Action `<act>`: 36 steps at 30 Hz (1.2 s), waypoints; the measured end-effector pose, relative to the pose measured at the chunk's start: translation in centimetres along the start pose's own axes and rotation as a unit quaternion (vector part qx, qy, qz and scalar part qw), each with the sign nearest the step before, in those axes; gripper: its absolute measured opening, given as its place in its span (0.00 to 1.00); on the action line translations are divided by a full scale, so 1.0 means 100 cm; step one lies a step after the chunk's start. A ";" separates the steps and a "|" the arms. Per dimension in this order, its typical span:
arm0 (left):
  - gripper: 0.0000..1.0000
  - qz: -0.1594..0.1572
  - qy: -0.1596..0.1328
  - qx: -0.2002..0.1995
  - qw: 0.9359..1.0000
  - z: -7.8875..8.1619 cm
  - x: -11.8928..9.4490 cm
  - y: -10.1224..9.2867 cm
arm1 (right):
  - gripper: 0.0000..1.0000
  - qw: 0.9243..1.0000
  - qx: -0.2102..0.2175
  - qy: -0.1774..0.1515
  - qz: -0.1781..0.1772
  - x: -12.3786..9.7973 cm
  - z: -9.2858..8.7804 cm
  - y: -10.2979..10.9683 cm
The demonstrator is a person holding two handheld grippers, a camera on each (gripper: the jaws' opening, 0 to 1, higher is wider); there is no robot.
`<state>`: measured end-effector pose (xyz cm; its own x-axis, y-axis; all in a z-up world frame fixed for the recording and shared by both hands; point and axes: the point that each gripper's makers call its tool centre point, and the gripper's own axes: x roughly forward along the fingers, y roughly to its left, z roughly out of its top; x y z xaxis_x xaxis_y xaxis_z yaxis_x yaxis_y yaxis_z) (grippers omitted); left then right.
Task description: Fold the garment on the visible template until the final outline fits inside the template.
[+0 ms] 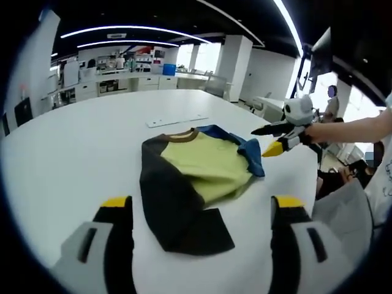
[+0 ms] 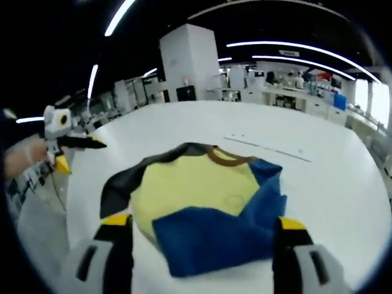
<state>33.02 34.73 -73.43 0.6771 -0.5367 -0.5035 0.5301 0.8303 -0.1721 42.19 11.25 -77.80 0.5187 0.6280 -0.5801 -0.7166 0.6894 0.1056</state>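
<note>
A big white table [image 1: 73, 153] fills an open lab-like room under strip lights. The garment [image 1: 196, 177], yellow-bodied with 1 dark sleeve and 1 blue sleeve, lies partly folded just ahead of both tongs. The left gripper [image 1: 202, 211] hovers spread and empty over the dark sleeve; the right gripper [image 2: 199, 229] hovers spread and empty over the blue sleeve [image 2: 226, 226]. No template outline can be made out around the cloth, so a fold could overshoot it unnoticed. A pinch catching only 1 layer would likely drag the bundle askew. No containers sit near either gripper.
</note>
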 end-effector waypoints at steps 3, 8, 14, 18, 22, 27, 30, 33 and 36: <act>0.92 0.002 0.004 0.000 1.000 -0.001 0.001 0.000 | 0.96 1.000 -0.009 0.002 0.004 -0.002 -0.004 0.009; 0.92 0.007 0.011 0.002 1.000 -0.006 0.002 0.002 | 0.83 0.999 -0.045 0.012 0.009 -0.003 -0.011 0.024; 0.92 0.004 0.012 -0.003 1.000 -0.009 0.000 0.000 | 0.68 0.998 -0.060 0.015 0.005 -0.003 -0.017 0.045; 0.92 0.004 0.013 -0.007 1.000 -0.013 -0.002 0.000 | 0.51 0.997 -0.082 0.005 0.000 -0.001 -0.016 0.054; 0.92 0.005 0.014 -0.012 1.000 -0.017 -0.002 0.002 | 0.33 0.995 -0.097 0.003 -0.002 0.000 -0.016 0.062; 0.92 0.006 0.012 -0.017 1.000 -0.019 -0.003 0.004 | 0.21 0.994 -0.109 0.004 -0.002 0.002 -0.017 0.068; 0.92 0.005 0.013 -0.019 1.000 -0.020 -0.003 0.004 | 0.18 0.993 -0.120 0.011 -0.006 0.007 -0.019 0.069; 0.92 0.005 0.013 -0.019 1.000 -0.021 -0.002 0.004 | 0.14 0.992 -0.126 0.015 -0.006 0.012 -0.022 0.071; 0.92 0.004 0.013 -0.022 1.000 -0.022 -0.002 0.003 | 0.11 0.991 -0.131 0.021 -0.009 0.016 -0.025 0.072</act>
<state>31.90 35.45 -75.21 0.6675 -0.5266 -0.5264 0.5015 0.8405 -0.2049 36.71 16.30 -80.02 0.5159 0.5974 -0.6139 -0.8074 0.5786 -0.1155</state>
